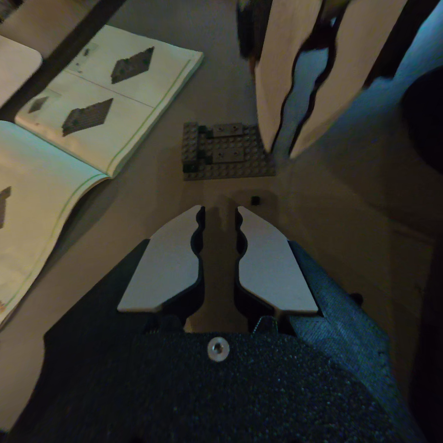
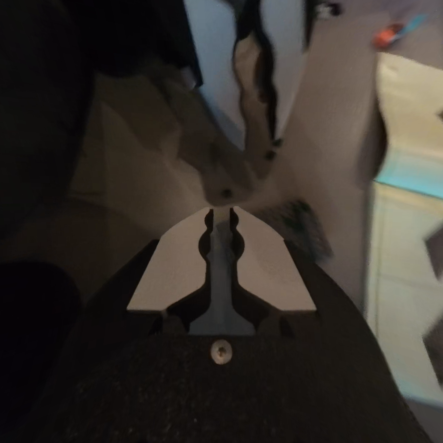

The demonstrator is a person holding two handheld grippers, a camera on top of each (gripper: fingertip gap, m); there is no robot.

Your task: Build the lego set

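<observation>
A grey lego baseplate point(image 1: 239, 171) lies on the table with grey and dark green bricks and two smooth grey tiles on it. A small dark piece point(image 1: 255, 200) lies alone just in front of it. My left gripper point(image 1: 221, 209) is open and empty, low over the table just short of the plate. My right gripper point(image 1: 280, 153) comes down from the top right, with its tips at the plate's right edge. Its jaws stand a narrow gap apart with nothing seen between them. The right wrist view is blurred: the right gripper point(image 2: 221, 210) points at the left gripper's pale fingers point(image 2: 223, 182), with the plate point(image 2: 302, 230) to its right.
An open instruction booklet point(image 1: 107, 96) lies to the left of the plate, and shows as pale pages point(image 2: 407, 191) in the right wrist view. A dark round shape point(image 1: 426, 119) sits at the right edge. A dark strip point(image 1: 55, 62) crosses the upper left. Across from one pair of fingers to the other is roughly 7 cm. The small dark piece point(image 1: 255, 200) is about equally far from each gripper, around 5 cm. Seen from the right wrist view point(image 2: 228, 193) as well.
</observation>
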